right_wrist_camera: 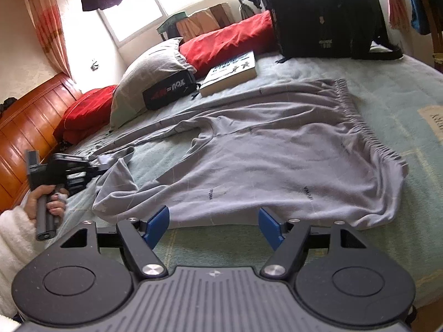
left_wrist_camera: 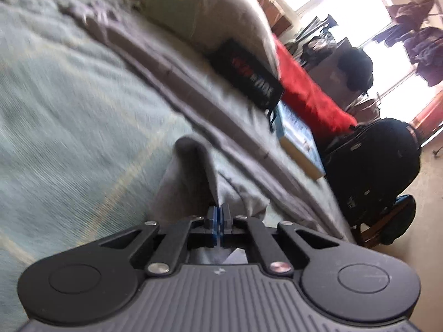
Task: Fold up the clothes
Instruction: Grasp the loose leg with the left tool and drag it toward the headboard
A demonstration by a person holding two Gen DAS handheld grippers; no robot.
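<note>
Grey cotton trousers with an elastic waistband (right_wrist_camera: 277,149) lie spread on the pale green bedspread (right_wrist_camera: 401,105), waistband toward the black backpack (right_wrist_camera: 318,13), legs running away from it toward the wooden headboard (right_wrist_camera: 25,127).

Your left hand-held gripper (left_wrist_camera: 220,215): blue pads pressed together on a raised fold of one leg's cuff end, on the headboard side. The right-wrist view shows that cuff lifted and doubled over.

Your right hand-held gripper (right_wrist_camera: 214,227): fingers spread wide, nothing in them, poised just off the hem edge of the nearer leg, far from the backpack.

Legs lie apart, not stacked; the far leg runs beside the paperback book (right_wrist_camera: 229,74) and the black pouch (right_wrist_camera: 169,91).

Risks, as judged:
- Left-wrist view is smeared; a fast carry could jerk the thin pinch loose.
- With only one end held, the leg could drag and bunch, leaving a skewed fold.
- Sweeping toward the book could snag the far leg under it.
- Closing the right too low would catch bedspread with the cloth.
</note>
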